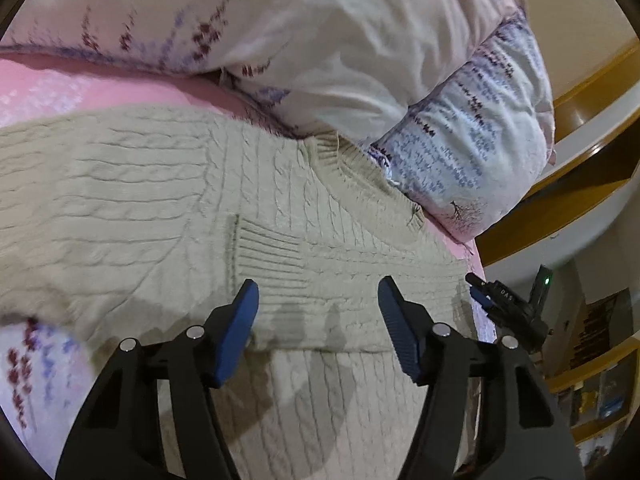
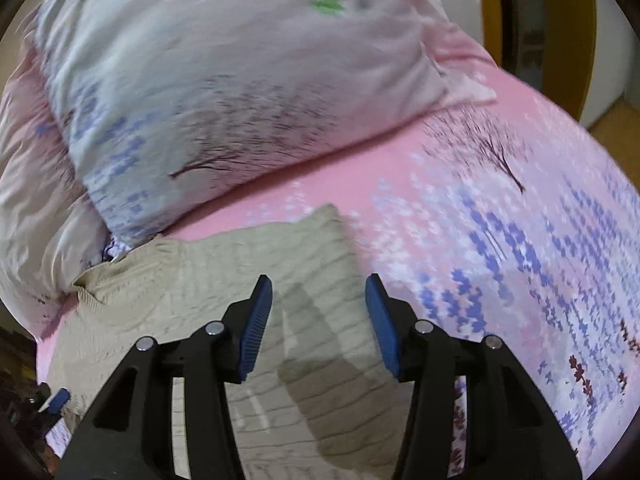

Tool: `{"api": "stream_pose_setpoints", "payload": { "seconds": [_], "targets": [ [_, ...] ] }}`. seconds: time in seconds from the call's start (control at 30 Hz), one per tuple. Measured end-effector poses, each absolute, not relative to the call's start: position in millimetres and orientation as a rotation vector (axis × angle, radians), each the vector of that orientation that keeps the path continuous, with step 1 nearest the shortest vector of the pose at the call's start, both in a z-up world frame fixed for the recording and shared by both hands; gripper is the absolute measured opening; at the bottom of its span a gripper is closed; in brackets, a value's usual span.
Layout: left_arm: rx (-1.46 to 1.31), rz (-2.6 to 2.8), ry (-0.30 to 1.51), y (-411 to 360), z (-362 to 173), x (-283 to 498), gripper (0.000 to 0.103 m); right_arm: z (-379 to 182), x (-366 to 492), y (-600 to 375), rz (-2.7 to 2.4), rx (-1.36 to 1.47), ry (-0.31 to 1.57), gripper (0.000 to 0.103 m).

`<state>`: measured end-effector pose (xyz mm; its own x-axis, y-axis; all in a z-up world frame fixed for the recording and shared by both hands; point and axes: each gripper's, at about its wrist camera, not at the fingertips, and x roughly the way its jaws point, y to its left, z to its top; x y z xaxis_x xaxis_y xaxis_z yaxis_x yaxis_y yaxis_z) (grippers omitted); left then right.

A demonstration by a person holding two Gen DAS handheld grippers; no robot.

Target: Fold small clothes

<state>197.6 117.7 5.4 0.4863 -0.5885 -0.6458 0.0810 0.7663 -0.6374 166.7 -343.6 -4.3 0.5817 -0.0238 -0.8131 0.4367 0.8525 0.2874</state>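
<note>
While the beige sweater lies on the pink bed, both tools — left tool, right tool — hover open, holding nothing.

Pink floral bedsheet, 2 printed pillows, wooden shelving

The left gripper is hanging with its blue-padded fingers spread wide, gripping nothing. The right gripper is doing likewise, its fingers parted, nothing between them; its tip is showing right of the left one.
</note>
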Motion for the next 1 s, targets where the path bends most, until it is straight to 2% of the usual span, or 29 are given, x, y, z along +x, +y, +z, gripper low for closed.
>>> {"api": "stream_pose_setpoints", "payload": {
  "seconds": [0.13, 0.37, 0.4, 0.43, 0.5, 0.57, 0.6, 0.63, 0.83, 1.0],
  "targets": [
    [-0.567, -0.362, 1.015, 120, 2, 206, 0.049, -16, 177, -348, -0.237, 0.546, 0.953, 0.05],
    [-0.567, -0.271, 1.015, 136, 0, 211, 0.049, -18, 185, -339, -0.181, 0.491, 0.955, 0.05],
    [-0.578, -0.288, 1.037, 135, -4, 213, 0.049, -19, 186, -337, -0.18, 0.48, 0.954, 0.048],
    [-0.573, -0.29, 1.03, 133, -5, 214, 0.049, -19, 186, -336, -0.177, 0.47, 0.951, 0.041],
    [-0.56, -0.288, 1.022, 131, -5, 216, 0.049, -22, 189, -332, -0.172, 0.461, 0.947, 0.033],
    [-0.583, -0.304, 1.019, 131, -6, 216, 0.042, -22, 190, -331, -0.168, 0.463, 0.936, 0.021],
    [-0.578, -0.308, 1.026, 128, -7, 217, 0.034, -21, 190, -332, -0.163, 0.461, 0.93, 0.013],
    [-0.573, -0.31, 1.032, 126, -10, 218, 0.025, -20, 190, -331, -0.156, 0.46, 0.921, 0.012],
    [-0.587, -0.352, 1.056, 119, -19, 226, 0.008, -21, 185, -335, -0.17, 0.493, 0.887, 0.009],
    [-0.569, -0.393, 0.977, 118, -6, 238, 0.007, -16, 176, -344, -0.219, 0.55, 0.816, 0.008]
  ]
}}
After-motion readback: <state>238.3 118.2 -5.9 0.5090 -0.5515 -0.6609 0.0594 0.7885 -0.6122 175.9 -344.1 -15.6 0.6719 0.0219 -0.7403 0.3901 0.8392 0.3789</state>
